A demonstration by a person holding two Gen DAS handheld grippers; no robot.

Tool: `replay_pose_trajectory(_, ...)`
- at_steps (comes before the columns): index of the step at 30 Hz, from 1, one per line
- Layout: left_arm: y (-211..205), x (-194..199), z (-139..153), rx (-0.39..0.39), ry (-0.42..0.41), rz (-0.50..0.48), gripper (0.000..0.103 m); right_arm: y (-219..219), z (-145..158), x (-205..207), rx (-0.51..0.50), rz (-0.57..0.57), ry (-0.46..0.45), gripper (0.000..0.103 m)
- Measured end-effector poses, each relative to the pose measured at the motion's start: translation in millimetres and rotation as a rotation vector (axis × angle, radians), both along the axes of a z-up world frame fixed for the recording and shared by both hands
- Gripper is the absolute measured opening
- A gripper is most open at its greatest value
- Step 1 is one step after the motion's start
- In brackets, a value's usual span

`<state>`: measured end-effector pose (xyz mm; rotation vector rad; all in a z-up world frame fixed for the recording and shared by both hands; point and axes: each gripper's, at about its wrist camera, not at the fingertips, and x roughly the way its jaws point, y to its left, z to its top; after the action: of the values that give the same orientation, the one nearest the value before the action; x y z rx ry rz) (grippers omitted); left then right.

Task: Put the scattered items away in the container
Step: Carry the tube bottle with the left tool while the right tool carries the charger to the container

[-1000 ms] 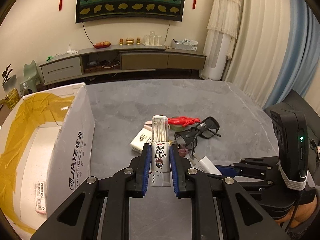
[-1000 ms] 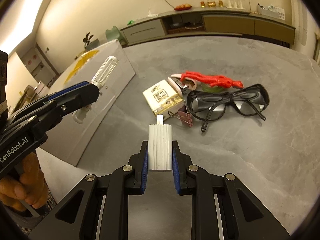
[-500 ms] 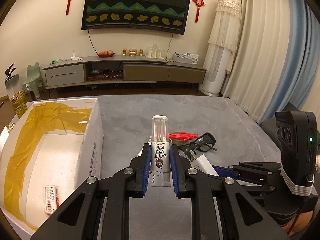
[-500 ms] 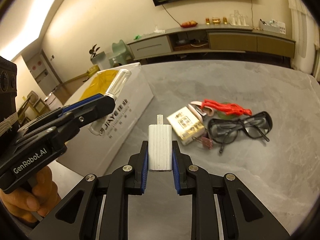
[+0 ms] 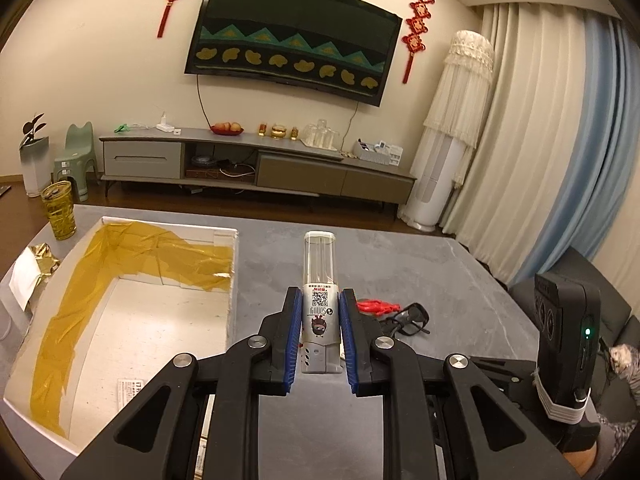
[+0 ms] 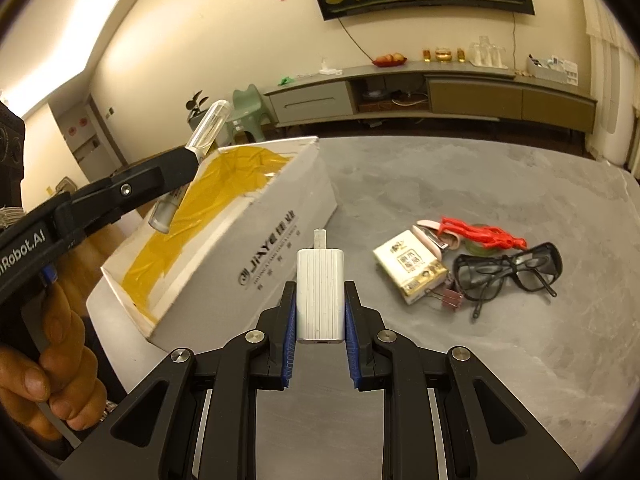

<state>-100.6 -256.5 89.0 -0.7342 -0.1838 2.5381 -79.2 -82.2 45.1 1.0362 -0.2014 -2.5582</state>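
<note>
Both grippers have risen above the grey table; left gripper clamps the clear-capped labelled tube upright, just right of the open white tape-lined box; right gripper pinches the white ribbed charger, farther from the box's near wall.

The left gripper has its blue-padded jaws clamped on a clear-capped tube bearing a QR-code label, held upright above the grey worktop. To the left sits an open white box lined with yellow tape. Farther right on the worktop lie a red plastic piece and black glasses. A yellow glass stands at the far left corner.
</note>
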Motion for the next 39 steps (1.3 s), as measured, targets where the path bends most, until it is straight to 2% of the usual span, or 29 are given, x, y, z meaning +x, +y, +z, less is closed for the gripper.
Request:
replay_pose_trajectory(15,-60.8,-2.6,7.5,0.097,-0.003,0.062,0.020,-52.6,24.2,8.0,-0.016,0.045,0.037,0.022)
replay_pose_trajectory(26,-124.0,-8.8,7.3,0.227,-0.044,0.102,0.020,-103.0,54.7,-3.7,-0.044,0.117,0.082,0.022)
replay_pose_trajectory(33,-145.7,-17.8,7.6,0.226,-0.049,0.116,0.020,-128.2,66.8,-13.1,-0.019,0.162,0.101,0.022)
replay_pose_trajectory(39,-156.5,-46.1,2.4,0.197,-0.078,0.161,0.020,-139.3,71.4,-29.7,0.017,0.182,0.094,0.022)
